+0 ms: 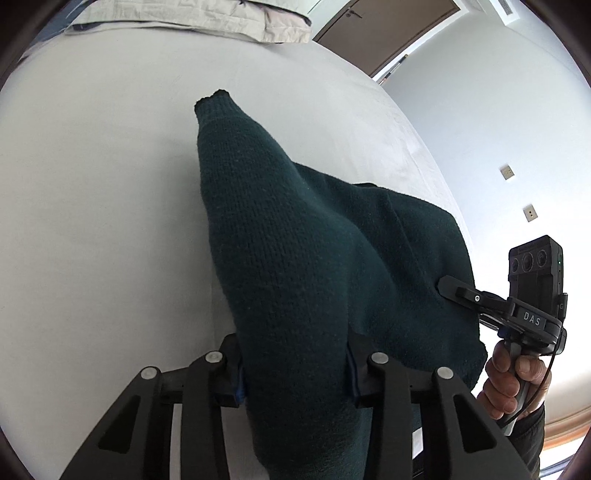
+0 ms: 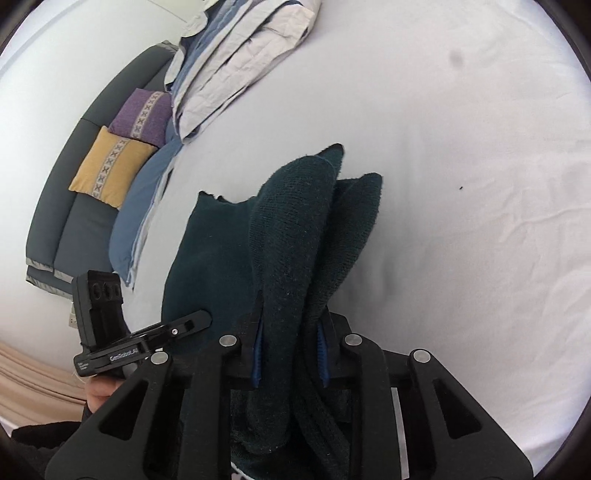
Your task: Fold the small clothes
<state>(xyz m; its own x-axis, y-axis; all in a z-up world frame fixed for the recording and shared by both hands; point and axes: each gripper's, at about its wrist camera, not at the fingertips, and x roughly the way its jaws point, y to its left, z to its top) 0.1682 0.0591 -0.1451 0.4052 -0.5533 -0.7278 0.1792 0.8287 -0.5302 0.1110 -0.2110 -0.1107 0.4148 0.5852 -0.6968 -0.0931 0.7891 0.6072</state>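
Observation:
A dark green knitted garment (image 1: pixel 280 229) lies partly lifted off the white bed sheet (image 1: pixel 92 184). My left gripper (image 1: pixel 295 369) is shut on a thick bunch of it, and a sleeve-like end stretches away ahead. In the right wrist view the same garment (image 2: pixel 295 229) rises in two folds from my right gripper (image 2: pixel 290 354), which is shut on it between blue pads. The right gripper (image 1: pixel 452 290) also shows at the garment's right edge, held by a hand (image 1: pixel 513 376). The left gripper (image 2: pixel 195 319) shows at the garment's left side.
A stack of pale folded bedding (image 2: pixel 236 66) lies at the far end of the bed. A grey sofa (image 2: pixel 74 229) with a yellow cushion (image 2: pixel 110 166) and a purple cushion (image 2: pixel 142 114) stands beyond the bed's left edge. A brown door (image 1: pixel 388 26) is in the far wall.

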